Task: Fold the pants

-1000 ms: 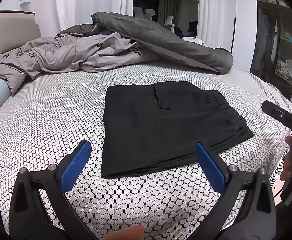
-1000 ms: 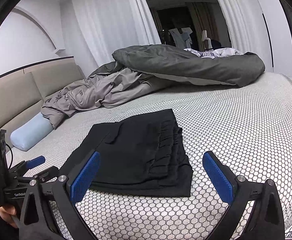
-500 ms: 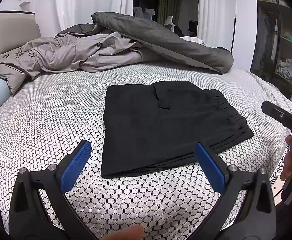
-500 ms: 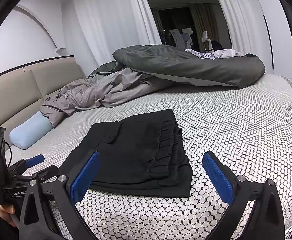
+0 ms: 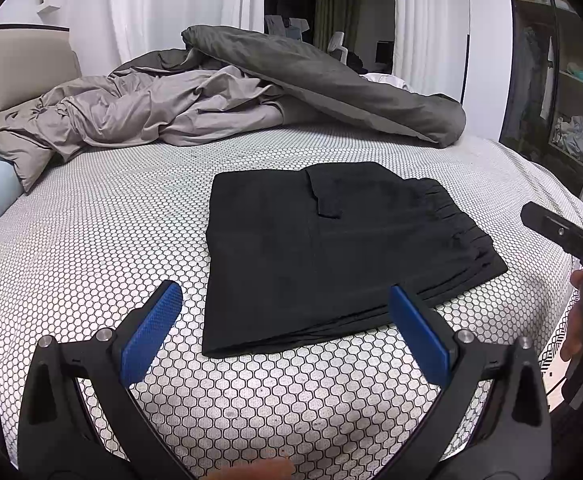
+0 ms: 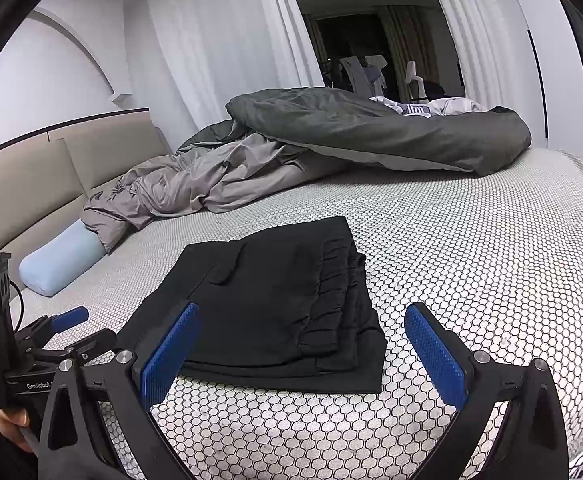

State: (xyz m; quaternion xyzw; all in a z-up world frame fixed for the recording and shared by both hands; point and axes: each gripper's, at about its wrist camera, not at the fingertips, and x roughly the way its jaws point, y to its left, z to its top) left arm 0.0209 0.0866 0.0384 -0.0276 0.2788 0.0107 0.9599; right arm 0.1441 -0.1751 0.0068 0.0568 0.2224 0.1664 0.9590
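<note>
Black pants (image 5: pixel 331 248) lie folded into a flat rectangle on the bed, gathered waistband at the right side. The right wrist view shows the same pants (image 6: pixel 275 300) with the stacked waistband layers facing the near right. My left gripper (image 5: pixel 285 332) hovers open just short of the near edge of the pants, nothing between its blue pads. My right gripper (image 6: pixel 301 354) is open too, held above the near corner of the pants without touching them. The body of the left gripper (image 6: pixel 31 360) appears at the far left in the right wrist view.
The bed carries a hexagon-patterned cover (image 5: pixel 91 240). A crumpled grey duvet (image 5: pixel 211 96) is heaped along the far side. A light blue bolster (image 6: pixel 61 260) lies by the beige headboard (image 6: pixel 31 184). An open wardrobe (image 5: pixel 563 80) stands at right. White curtains hang behind.
Both grippers stay open and nearly still. The right wrist view has drifted slightly closer to the pants; the pants have not moved.
</note>
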